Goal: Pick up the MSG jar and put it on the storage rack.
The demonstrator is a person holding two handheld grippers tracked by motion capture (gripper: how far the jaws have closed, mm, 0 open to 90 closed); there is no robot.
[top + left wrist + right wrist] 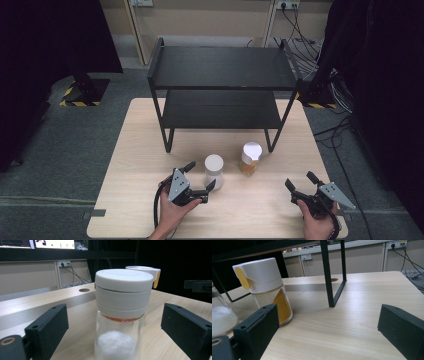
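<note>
The white-capped jar [119, 315] of white powder stands on the counter [135, 165] just in front of the black shelf [220, 95], between the left claw's [200, 180] jaws, which gape without touching it. The right claw [300, 184] sits open and empty, well right of the jar.

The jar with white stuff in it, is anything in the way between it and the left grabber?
No. The white-lidded jar already stands between the left gripper's open jaws, with bare table on both sides of it. The jaws do not touch it. The yellow-powder jar stands off to the side.
</note>
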